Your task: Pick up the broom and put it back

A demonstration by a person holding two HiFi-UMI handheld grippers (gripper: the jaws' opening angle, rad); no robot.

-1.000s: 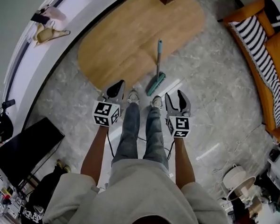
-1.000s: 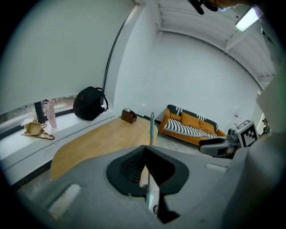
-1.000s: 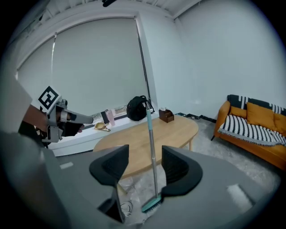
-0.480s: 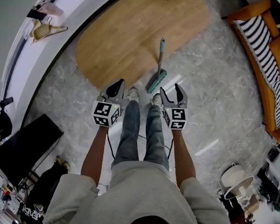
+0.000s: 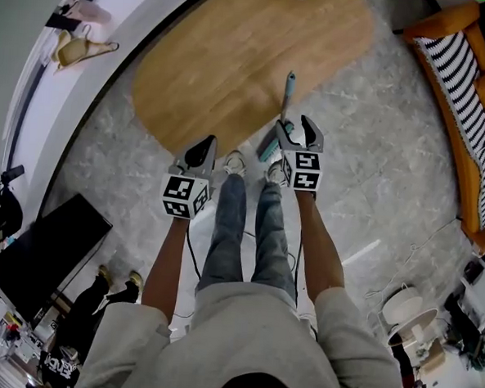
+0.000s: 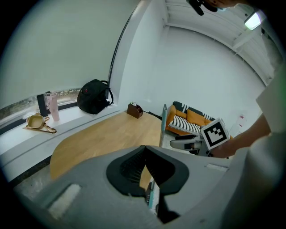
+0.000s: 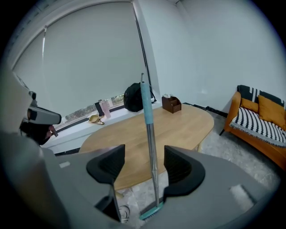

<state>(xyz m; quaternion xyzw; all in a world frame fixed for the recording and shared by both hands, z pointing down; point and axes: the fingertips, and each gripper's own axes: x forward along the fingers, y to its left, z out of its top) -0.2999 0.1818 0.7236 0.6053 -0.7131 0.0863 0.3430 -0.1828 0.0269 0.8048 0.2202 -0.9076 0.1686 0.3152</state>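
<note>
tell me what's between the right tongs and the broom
Nothing: the right gripper view shows the right tongs, just opened, framing the broom handle, bare air either side.

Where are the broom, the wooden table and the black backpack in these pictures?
broom (image 7: 152, 150): right gripper view, on its metal pole.
wooden table (image 7: 187, 120): right gripper view, on its bare top.
black backpack (image 6: 94, 97): left gripper view, on the middle of its body.
</note>
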